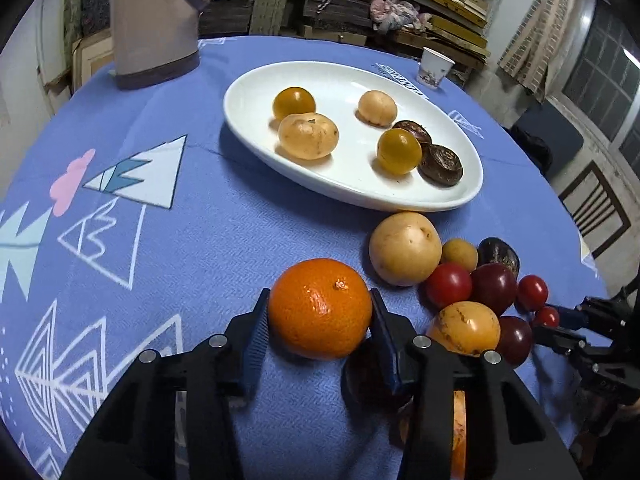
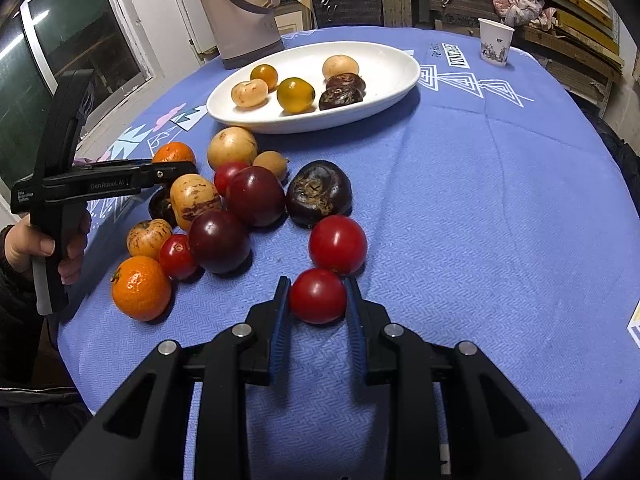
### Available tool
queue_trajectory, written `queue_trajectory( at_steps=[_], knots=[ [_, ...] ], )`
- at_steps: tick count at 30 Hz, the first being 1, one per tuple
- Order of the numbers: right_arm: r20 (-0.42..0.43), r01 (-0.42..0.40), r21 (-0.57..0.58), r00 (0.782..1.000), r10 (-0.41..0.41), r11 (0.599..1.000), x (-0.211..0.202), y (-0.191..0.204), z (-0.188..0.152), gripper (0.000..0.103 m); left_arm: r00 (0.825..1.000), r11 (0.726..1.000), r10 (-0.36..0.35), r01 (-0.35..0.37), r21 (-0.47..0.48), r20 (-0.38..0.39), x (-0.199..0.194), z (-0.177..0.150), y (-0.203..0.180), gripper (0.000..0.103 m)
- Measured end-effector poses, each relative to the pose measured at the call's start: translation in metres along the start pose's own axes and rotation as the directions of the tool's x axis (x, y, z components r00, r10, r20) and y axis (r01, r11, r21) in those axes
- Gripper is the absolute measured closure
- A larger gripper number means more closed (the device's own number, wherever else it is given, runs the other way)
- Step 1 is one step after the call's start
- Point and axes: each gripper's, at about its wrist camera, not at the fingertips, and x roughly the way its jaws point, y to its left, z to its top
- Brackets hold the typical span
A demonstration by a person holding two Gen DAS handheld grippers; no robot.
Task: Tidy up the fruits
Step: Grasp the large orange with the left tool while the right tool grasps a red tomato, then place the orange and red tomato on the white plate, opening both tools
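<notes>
My left gripper [image 1: 320, 304] is shut on an orange mandarin [image 1: 320, 308] low over the blue cloth; it also shows in the right wrist view [image 2: 174, 154]. My right gripper [image 2: 318, 292] is shut on a small red tomato [image 2: 317, 295] that rests on the cloth. A white oval plate [image 1: 256, 92] holds several fruits: yellow ones, pale ones and dark ones. It also shows in the right wrist view [image 2: 392, 64]. A loose pile of fruit [image 2: 240, 200] lies between the grippers.
A second mandarin [image 2: 140, 288] lies at the pile's near left. A beige thermos jug [image 1: 154, 20] stands behind the plate and a paper cup [image 2: 495, 42] at the far right. The round table's edge [image 2: 600, 152] curves close on the right.
</notes>
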Motion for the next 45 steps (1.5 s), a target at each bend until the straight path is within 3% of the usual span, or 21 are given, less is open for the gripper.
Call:
queue_trajectory(
  at_steps=[12,22,26,35,40,45],
  knots=[
    [0.064,0.005,-0.049,0.998,-0.002,0.999,-0.029,0.011,0.015,0.076,0.996,0.999,0.0,-0.004,0.043,0.092,-0.05,0.008,-0.011,0.056],
    [0.183,0.012,-0.107,0.983,0.008,0.994,-0.055,0.013,0.085,0.076,0.99,0.997,0.002,-0.013,0.08,0.144,-0.063,0.056,-0.019,0.056],
    [0.19,0.012,-0.105,0.982,0.009,0.994,-0.04,0.008,0.121,0.076,0.99,0.996,0.026,-0.038,0.085,0.138,-0.046,0.083,-0.021,0.056],
    [0.104,0.012,-0.064,0.995,-0.006,0.998,0.043,-0.018,0.189,0.076,0.997,0.997,0.043,-0.047,0.055,0.059,0.021,0.133,-0.023,0.055],
    [0.057,0.031,-0.038,0.998,-0.029,0.999,0.083,-0.034,0.208,0.076,0.999,0.998,0.05,-0.05,0.028,0.012,0.055,0.15,-0.017,0.056],
    [0.03,0.04,0.0,0.999,-0.04,0.999,0.106,-0.05,0.213,0.076,0.996,0.995,0.078,-0.08,0.065,0.04,0.063,0.164,-0.022,0.055]
  ],
)
